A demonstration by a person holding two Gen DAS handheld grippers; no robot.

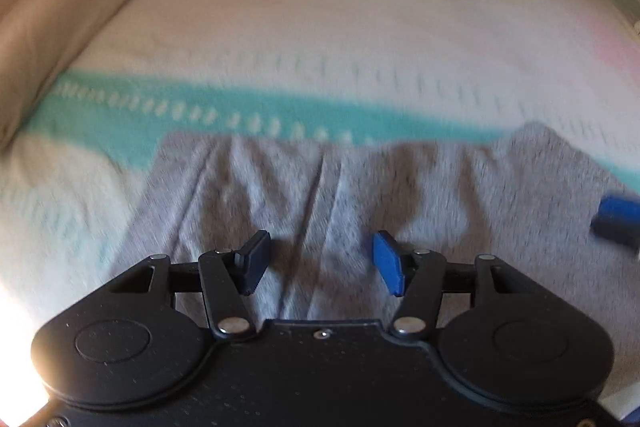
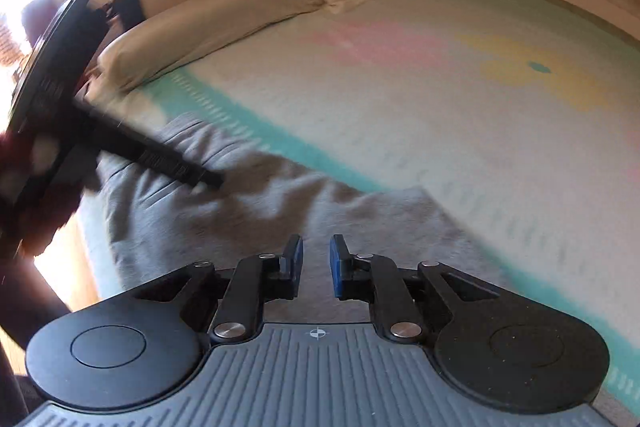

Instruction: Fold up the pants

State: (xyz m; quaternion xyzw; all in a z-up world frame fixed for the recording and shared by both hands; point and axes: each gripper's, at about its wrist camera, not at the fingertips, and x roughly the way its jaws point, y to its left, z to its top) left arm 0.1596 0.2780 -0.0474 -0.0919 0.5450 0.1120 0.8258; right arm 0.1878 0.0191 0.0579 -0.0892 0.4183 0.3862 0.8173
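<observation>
Grey pants (image 1: 320,183) lie rumpled on the bed, their top edge along a teal stripe. My left gripper (image 1: 322,247) hovers just over the middle of the fabric, open, with nothing between its pads. At the right edge of the left wrist view, the blue pads of my right gripper (image 1: 616,223) show above the pants' right part. In the right wrist view the pants (image 2: 248,219) spread below my right gripper (image 2: 317,247). Its pads stand a narrow gap apart with no cloth pinched between them. One black finger (image 2: 168,161) of the left gripper reaches over the pants' far left.
The bed is covered by a pale blanket (image 2: 440,115) with teal, pink and yellow patches. Beige pillows (image 2: 208,23) lie at its head, also seen in the left wrist view as pillows (image 1: 60,7). A dark red sleeve (image 2: 36,211) is at the left.
</observation>
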